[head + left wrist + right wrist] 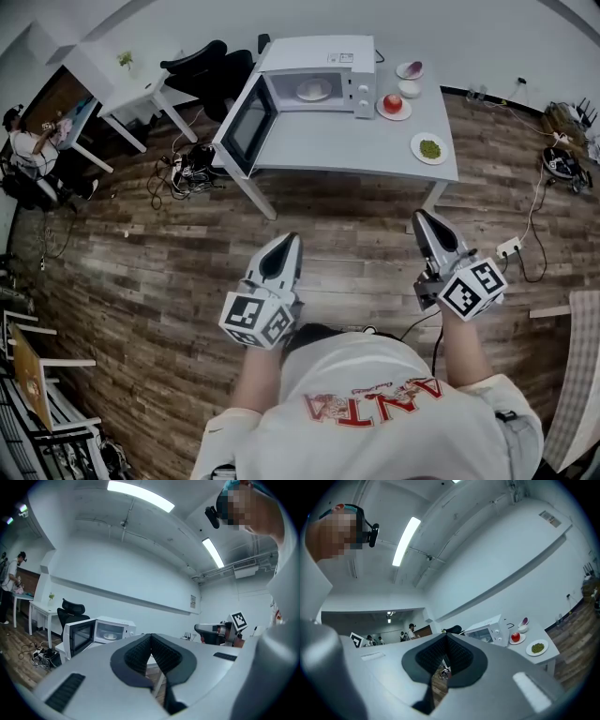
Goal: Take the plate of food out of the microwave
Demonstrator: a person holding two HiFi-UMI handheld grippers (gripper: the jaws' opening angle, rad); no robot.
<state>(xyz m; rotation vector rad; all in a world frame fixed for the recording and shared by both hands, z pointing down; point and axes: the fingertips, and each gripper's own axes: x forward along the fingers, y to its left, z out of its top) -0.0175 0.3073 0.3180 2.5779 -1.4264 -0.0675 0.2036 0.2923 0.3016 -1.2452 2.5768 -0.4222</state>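
Note:
A white microwave stands on a grey table with its door swung open to the left. Inside it rests a white plate of pale food. The left gripper view also shows the microwave and the plate of food, far off. My left gripper and right gripper hover over the wooden floor, well short of the table, both shut and holding nothing. In the gripper views the left gripper and right gripper have their jaw tips together.
Right of the microwave the table carries a plate with a red fruit, a plate of green food and two small bowls. Cables and a power strip lie left of the table. An office chair and a person are at the far left.

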